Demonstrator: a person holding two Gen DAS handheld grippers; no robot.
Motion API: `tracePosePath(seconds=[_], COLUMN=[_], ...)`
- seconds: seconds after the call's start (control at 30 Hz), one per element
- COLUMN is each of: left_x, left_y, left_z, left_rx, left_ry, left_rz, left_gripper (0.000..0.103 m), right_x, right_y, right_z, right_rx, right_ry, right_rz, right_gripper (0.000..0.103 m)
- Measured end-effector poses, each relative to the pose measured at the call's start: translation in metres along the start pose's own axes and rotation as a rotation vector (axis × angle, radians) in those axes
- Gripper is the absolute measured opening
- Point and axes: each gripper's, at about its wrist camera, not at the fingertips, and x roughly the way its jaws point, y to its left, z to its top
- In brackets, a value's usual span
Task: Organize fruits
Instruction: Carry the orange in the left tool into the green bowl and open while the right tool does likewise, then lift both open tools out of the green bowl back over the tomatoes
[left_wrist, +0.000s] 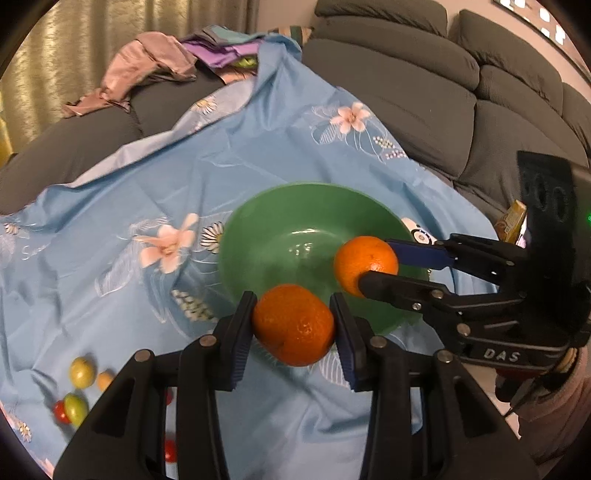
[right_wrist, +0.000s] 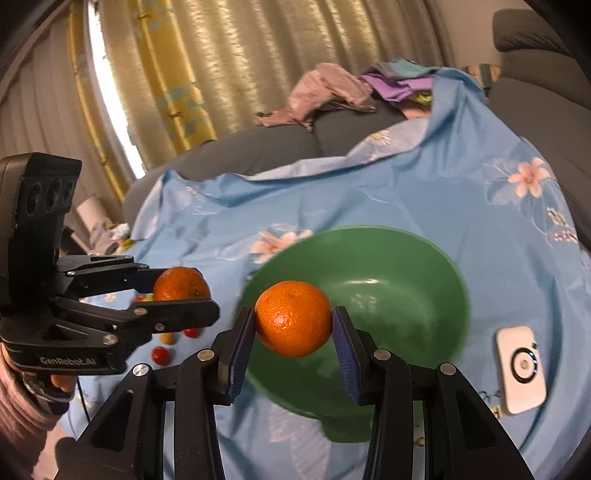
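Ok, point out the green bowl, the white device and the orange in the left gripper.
green bowl (right_wrist: 417, 258): right wrist view, bare far inner wall.
white device (right_wrist: 521, 369): right wrist view, middle of its top face.
orange in the left gripper (left_wrist: 293, 325): left wrist view, middle of its peel.

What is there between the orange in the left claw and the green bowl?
Nothing but air. In the left wrist view the orange in the left gripper hangs just before the empty green bowl's near rim, with only blue flowered cloth underneath.
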Motion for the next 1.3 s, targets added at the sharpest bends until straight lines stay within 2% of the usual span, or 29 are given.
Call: tracePosePath(seconds=[0.27, 0.5, 0.63, 0.73, 0.9, 1.0, 1.3], left_x=[0.037, 0.045, 0.044, 0.042, 0.03, 0.017, -0.025], left_y=[-0.005, -0.004, -0.003, -0.003, 0.001, 0.005, 0.022], left_z=[0.002, 0.0, 0.0, -0.001, -0.006, -0.012, -0.048], left_rx=[0.008, 0.002, -0.002, -0.007, -0.033, -0.058, -0.217], left_ry=[0.078, 0.102, 0.104, 0.103, 0.087, 0.063, 0.024], left_rz=[-0.015, -0.009, -0.003, 0.004, 0.022, 0.026, 0.031], left_gripper=[0.041, 0.041, 0.042, 0.049, 0.071, 0.079, 0.091], right_x=[0.008, 0.014, 0.01, 0.007, 0.003, -0.002, -0.014], right_y=[-0.014, -0.015, -0.014, -0.011, -0.01, -0.008, 0.018], right_z=[-0.006, -0.009, -0.008, -0.006, -0.008, -0.008, -0.009], right_rx=[0.004, -0.001, -0.004, -0.018, -0.005, 0.004, -0.023], right_ry=[0.039, 0.073, 0.058, 0.049, 0.051, 0.044, 0.033], right_rz=[-0.075, -0.106, -0.104, -0.118, -0.128, -0.126, -0.078], right_gripper=[0.044, 0.044, 0.044, 0.044, 0.044, 0.044, 0.044])
